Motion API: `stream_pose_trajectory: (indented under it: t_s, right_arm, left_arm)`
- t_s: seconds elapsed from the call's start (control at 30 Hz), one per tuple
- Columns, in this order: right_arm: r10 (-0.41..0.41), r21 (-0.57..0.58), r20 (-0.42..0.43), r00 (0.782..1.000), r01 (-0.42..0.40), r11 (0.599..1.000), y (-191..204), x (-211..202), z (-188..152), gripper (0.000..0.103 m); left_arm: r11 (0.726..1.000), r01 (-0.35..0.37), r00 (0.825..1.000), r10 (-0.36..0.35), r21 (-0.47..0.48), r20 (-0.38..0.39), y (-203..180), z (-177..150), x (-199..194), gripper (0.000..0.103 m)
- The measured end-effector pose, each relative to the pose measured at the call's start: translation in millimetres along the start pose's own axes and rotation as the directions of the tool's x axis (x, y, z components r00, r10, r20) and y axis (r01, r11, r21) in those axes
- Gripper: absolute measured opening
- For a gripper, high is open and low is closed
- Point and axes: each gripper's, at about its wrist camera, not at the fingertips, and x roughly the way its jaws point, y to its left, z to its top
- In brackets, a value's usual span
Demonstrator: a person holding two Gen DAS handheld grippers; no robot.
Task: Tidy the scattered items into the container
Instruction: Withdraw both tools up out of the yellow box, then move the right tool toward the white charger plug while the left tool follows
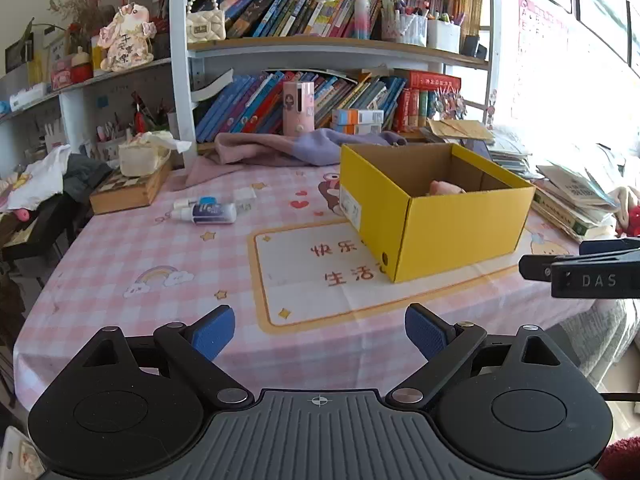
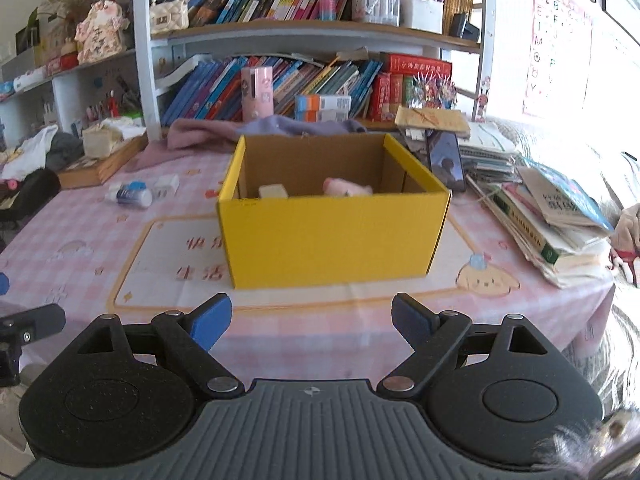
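Container: a yellow cardboard box [image 2: 334, 236], open at the top, stands in the middle of the right wrist view and right of centre in the left wrist view [image 1: 460, 232], on a pink checked tablecloth [image 2: 60, 240].
Inside the box: a pink soft item [image 2: 347, 187] lies near the far wall; a pale block [image 2: 273, 191] sits at the left inner side.
Scattered items: a small bottle with a blue label [image 1: 208, 213] lies on its side at left of centre in the left wrist view, touching a second small bottle [image 1: 196, 202] and just beside a white packet [image 1: 245, 196]; all are well apart from the box.
Left gripper [image 1: 320, 330]: bottom centre of its view, jaws spread wide, nothing between them, above bare cloth.
Right gripper [image 2: 312, 318]: bottom centre of its view, jaws wide with nothing between them, facing the box's near wall.
Surroundings: bookshelf [image 2: 304, 36] across the top; stacked books [image 2: 560, 224] at right; a phone [image 2: 446, 162] leaning just right of the box.
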Motion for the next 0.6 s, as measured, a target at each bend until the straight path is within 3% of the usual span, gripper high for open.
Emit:
stream_pose_trajectory:
  t_s: [0.6]
  right_arm:
    - [0.122, -0.122, -0.112, 0.986, -0.136, 0.983, 49, 1, -11, 0.09]
  left_arm:
    - [0.998, -0.044, 0.997, 0.042, -0.04, -0.059, 23, -19, -12, 0.094]
